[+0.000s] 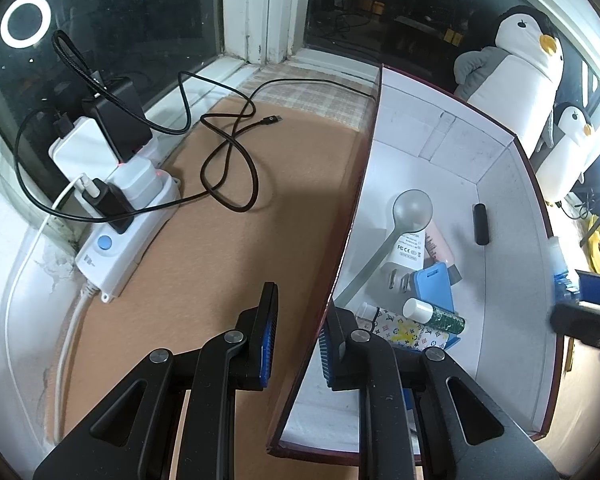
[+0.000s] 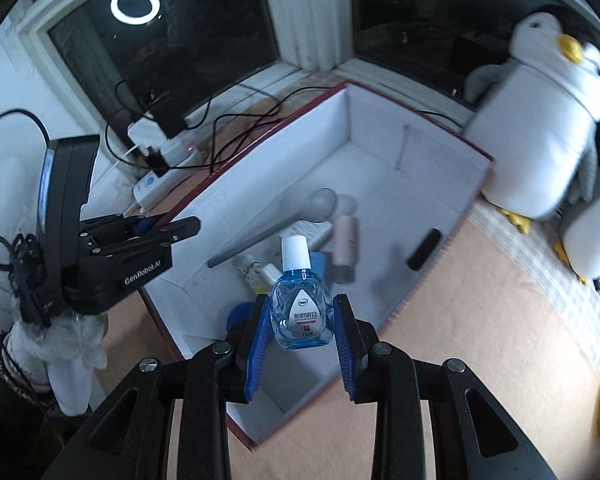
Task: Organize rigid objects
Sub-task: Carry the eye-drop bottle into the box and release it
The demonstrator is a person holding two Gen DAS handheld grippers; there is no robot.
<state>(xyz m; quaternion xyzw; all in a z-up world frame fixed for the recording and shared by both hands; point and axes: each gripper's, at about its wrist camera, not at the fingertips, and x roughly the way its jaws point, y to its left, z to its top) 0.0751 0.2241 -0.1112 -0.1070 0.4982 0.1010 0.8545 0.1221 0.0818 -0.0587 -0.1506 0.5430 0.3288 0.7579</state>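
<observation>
Right wrist view, nearest: the right gripper [image 2: 302, 322] is clamped on a small blue bottle [image 2: 302, 308], which is held upright between the blue pads [image 2: 260, 340], white cap up, above the near end of the box.
Bottle position: it is held in the air over the white inside of the box [image 2: 380, 184] and is not touching the things lying below it.
Left wrist view, nearest: the left gripper [image 1: 298, 336] is seen with its jaws apart, set astride the dark red left wall of the box [image 1: 352, 216], one finger outside over the brown mat [image 1: 236, 264] and one inside; nothing is gripped.
Left gripper, from the right wrist view: it [image 2: 180, 228] is seen at the left wall of the box, held by a hand in a white glove [image 2: 72, 344].
Box, near end: a patterned tube [image 1: 412, 330] with a white cap, a green-wrapped vial [image 1: 436, 314] and a blue tag [image 1: 436, 284] are piled together.
Box, middle: a white charger [image 1: 406, 252] is lying under the handle of a grey spoon [image 1: 408, 212], with a pink tube [image 1: 440, 246] just beside it.
Box, right side: a small black stick [image 1: 481, 224] is lying apart from the pile, near the right wall.
Mat, farther: a loose black cable [image 1: 228, 148] is coiled on it.
Left wall, far: a white power strip [image 1: 128, 216] loaded with plugs is set below the window.
Far right: a plush penguin [image 2: 540, 120] is leaned beside the box, with a smaller one [image 1: 568, 148] next to it.
</observation>
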